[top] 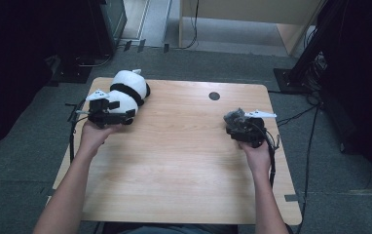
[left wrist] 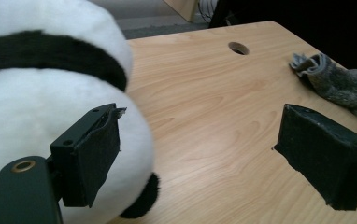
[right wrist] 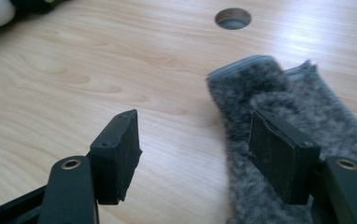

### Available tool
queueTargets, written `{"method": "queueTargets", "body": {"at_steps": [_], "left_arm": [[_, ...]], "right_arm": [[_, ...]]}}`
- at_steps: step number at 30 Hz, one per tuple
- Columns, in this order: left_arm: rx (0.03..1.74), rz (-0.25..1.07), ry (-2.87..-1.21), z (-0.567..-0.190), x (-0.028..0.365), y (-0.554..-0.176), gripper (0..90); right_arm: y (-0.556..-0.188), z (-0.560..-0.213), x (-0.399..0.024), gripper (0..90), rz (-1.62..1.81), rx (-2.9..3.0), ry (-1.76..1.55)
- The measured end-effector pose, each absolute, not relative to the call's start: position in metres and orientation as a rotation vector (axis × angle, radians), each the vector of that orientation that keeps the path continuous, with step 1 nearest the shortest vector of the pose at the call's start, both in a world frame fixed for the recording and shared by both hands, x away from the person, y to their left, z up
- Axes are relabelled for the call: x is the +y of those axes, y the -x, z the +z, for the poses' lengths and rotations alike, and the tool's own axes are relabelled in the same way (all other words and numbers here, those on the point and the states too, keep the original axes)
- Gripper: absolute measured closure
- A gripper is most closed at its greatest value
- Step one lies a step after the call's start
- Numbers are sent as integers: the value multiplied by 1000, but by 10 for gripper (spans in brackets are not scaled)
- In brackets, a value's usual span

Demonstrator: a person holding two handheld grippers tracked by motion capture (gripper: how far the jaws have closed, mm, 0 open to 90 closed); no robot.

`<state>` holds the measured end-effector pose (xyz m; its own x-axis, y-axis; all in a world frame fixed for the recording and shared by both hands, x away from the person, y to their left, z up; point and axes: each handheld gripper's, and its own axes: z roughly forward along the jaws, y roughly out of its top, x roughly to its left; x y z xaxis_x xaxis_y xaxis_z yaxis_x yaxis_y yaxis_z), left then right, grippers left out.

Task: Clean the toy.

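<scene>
A black-and-white panda plush (top: 128, 88) lies at the table's far left. My left gripper (top: 120, 113) is right beside it, open wide. In the left gripper view its left pad (left wrist: 95, 156) stands in front of the plush (left wrist: 41, 93) and only bare wood lies between the jaws (left wrist: 197, 126). A grey fuzzy sock (top: 234, 116) lies near the right edge, also seen in the left gripper view (left wrist: 340, 81). My right gripper (top: 236, 126) hovers over it, open (right wrist: 193, 126). Its right pad (right wrist: 279, 156) is above the sock (right wrist: 260, 88), whose left edge reaches between the jaws without being pressed.
The wooden table (top: 184, 161) has a round cable hole (top: 214, 96) near its far edge. Grey carpet surrounds it, with dark stands and cables (top: 310, 112) to the right and a wooden cabinet (top: 252, 14) behind.
</scene>
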<state>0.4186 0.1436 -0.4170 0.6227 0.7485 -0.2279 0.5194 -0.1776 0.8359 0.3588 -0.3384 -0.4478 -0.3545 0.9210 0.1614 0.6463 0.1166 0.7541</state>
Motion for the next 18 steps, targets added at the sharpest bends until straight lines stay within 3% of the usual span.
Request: {"method": "queueTargets", "body": {"at_steps": [18], "left_arm": [[887,223,-1917,-443,76,-383,145]], "right_arm": [[-341,-458,-284,367,1133,2178,-1412]]}}
